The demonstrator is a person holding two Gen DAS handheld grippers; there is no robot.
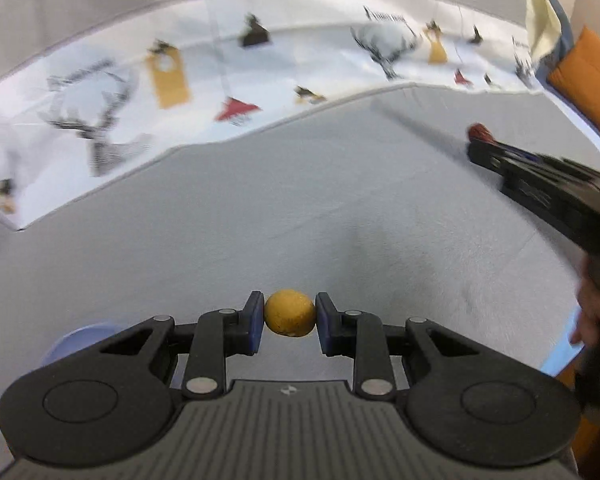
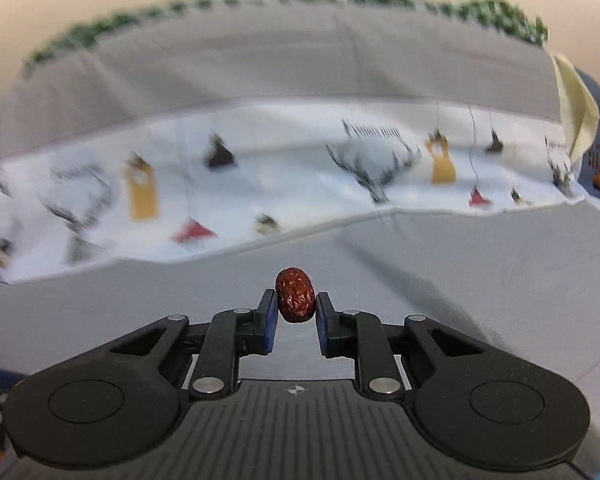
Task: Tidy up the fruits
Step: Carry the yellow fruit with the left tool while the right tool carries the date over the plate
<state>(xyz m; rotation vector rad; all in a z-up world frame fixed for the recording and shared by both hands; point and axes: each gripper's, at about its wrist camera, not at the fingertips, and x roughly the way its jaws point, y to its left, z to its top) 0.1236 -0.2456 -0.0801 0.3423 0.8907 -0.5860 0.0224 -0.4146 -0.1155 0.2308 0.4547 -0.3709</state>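
A small round yellow fruit (image 1: pixel 289 313) is clamped between the blue pads of the left tool (image 1: pixel 289 316), held above the grey cloth (image 1: pixel 300 208). A wrinkled red date (image 2: pixel 295 294) is pinched at the fingertips of the right tool (image 2: pixel 296 312), also above the grey cloth. Beyond both, a white cloth printed with deer heads and tags (image 1: pixel 204 76) is spread.

A pale grey fabric sheet (image 1: pixel 260 208) covers the surface. Across its far side lies a white printed cloth with antlered deer heads, mustard tags and red triangles (image 2: pixel 260 184). An orange cushion (image 1: pixel 588 76) sits at the right edge.
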